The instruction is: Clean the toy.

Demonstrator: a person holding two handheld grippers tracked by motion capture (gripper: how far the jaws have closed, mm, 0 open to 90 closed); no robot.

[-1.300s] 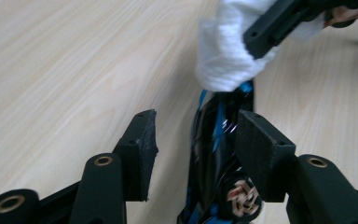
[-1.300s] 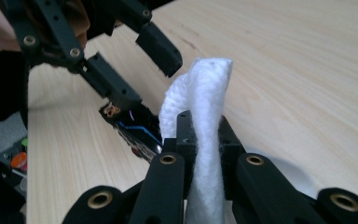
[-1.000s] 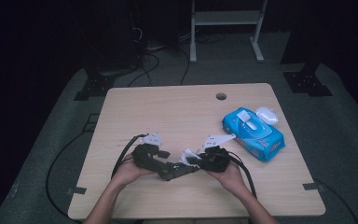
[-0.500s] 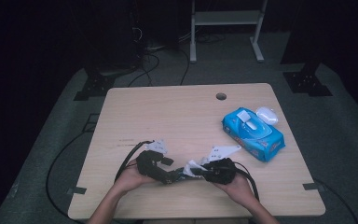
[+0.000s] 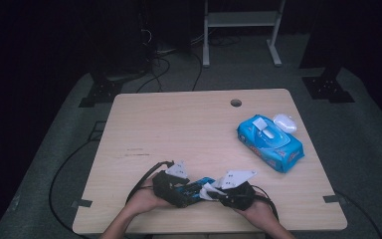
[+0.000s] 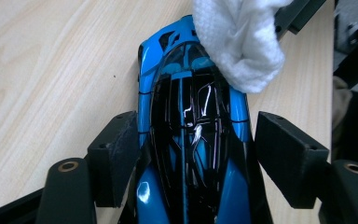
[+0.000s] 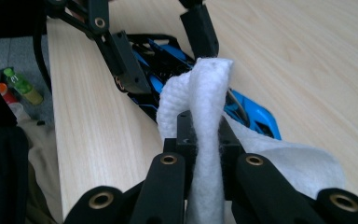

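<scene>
Judging by its glossy blue-and-black plastic shell, the small toy racing car (image 6: 193,140) is light, rigid and slick, so expect it to skid on the pale wooden table (image 5: 179,129) if you push on it without bracing it. It lies near the table's front edge, between your two hands, with its long body running along the left gripper (image 6: 196,154). That gripper's jaws straddle the car's middle and have just been opening: the pad (image 6: 119,149) on one side looks to touch the bodywork, while the other stands clear with bare table showing between, so you no longer have a firm hold. If you want it steady, close on the flanks at the widest part of the body, not on the thin fins and spoiler struts near the ends, which look brittle. The white folded wet wipe (image 7: 205,121) is soft, limp and probably damp; it drapes over the car's far end and will bunch or drag, not slide. Your right gripper (image 7: 205,149) is clamped tight on it, pinching a thick fold upright between the jaws. Farther out, at the right of the table, the blue soft pack of wipes (image 5: 269,142) lies with its lid flipped open.
</scene>
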